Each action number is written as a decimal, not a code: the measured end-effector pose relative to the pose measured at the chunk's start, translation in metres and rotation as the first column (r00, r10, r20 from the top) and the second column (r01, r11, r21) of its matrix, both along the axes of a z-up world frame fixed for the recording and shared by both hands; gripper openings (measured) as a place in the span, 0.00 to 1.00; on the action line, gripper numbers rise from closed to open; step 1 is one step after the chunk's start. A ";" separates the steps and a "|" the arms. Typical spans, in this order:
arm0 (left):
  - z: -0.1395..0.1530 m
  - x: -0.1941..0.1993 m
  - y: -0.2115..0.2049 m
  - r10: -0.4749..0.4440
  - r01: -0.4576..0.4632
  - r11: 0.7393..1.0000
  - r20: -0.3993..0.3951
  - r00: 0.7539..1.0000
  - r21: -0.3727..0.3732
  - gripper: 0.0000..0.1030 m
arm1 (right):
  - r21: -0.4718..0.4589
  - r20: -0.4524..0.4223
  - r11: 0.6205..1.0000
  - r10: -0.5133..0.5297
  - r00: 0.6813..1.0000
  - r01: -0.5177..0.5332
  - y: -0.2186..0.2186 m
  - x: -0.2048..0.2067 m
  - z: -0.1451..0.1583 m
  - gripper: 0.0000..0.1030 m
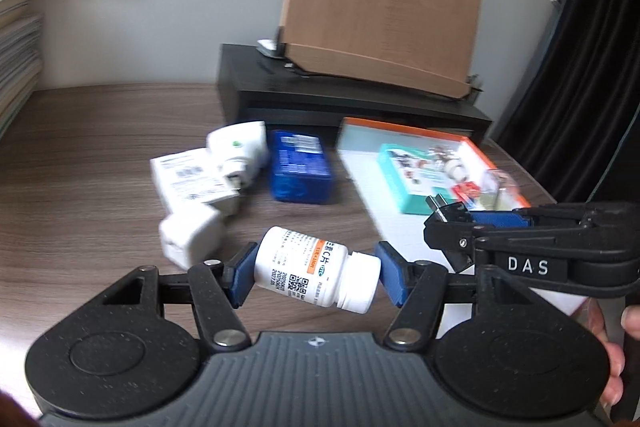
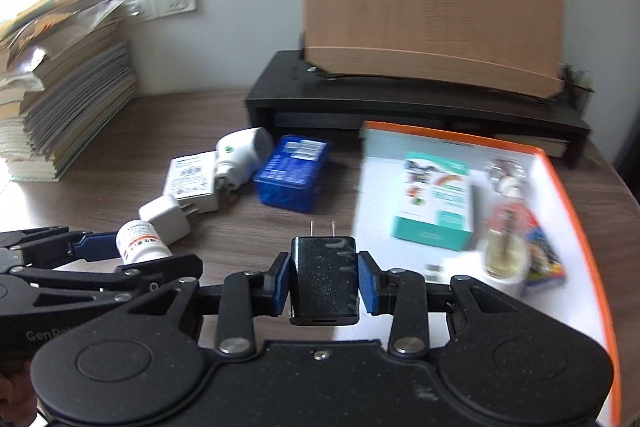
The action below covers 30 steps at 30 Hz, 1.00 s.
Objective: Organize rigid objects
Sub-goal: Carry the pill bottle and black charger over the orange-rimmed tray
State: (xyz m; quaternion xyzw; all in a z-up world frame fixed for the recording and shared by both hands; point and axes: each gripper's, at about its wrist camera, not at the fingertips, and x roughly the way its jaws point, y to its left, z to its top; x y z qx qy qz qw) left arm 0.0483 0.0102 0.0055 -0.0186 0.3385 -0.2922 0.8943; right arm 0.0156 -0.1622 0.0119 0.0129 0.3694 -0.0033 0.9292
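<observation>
Two grasps live: left gripper (image 1: 316, 277) is clamped end-to-end on the white pill bottle (image 1: 316, 273), base on one pad, cap on the other, bottle lying sideways and lifted off the worktop (image 1: 100, 155). Right gripper (image 2: 325, 283) is closed across the sides of the black charger (image 2: 324, 279), prongs pointing away, just short of the orange-rimmed tray (image 2: 576, 195).

Tray looks like the drop zone; it already holds a teal box (image 2: 434, 203) and a few small items, blurred. Likely step: place both in it.

- Charger first, it's nearer. Aim for the bare white patch in front of the teal box.
- Lower until it touches, then open.
- Bottle will roll if laid sideways; stand it up or park it against the teal box.
- Grippers sit close together; go one at a time.
</observation>
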 end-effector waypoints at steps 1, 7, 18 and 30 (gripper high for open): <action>0.002 -0.005 -0.008 -0.014 0.014 1.000 0.005 1.000 0.002 0.61 | -0.001 0.005 1.000 -0.021 1.000 0.021 -0.008 -0.007 0.003 0.42; 0.011 -0.029 -0.056 -0.091 0.091 0.996 0.017 0.996 -0.005 0.61 | -0.001 0.020 0.990 -0.144 0.989 0.144 -0.060 -0.049 0.014 0.42; 0.022 -0.060 -0.124 -0.136 0.137 0.991 0.032 0.990 -0.012 0.61 | 0.001 0.052 0.972 -0.234 0.971 0.235 -0.125 -0.094 0.028 0.42; 0.033 -0.062 -0.147 -0.065 0.065 0.998 0.067 0.996 0.000 0.61 | 0.030 0.063 0.983 -0.182 0.981 0.181 -0.151 -0.093 0.027 0.42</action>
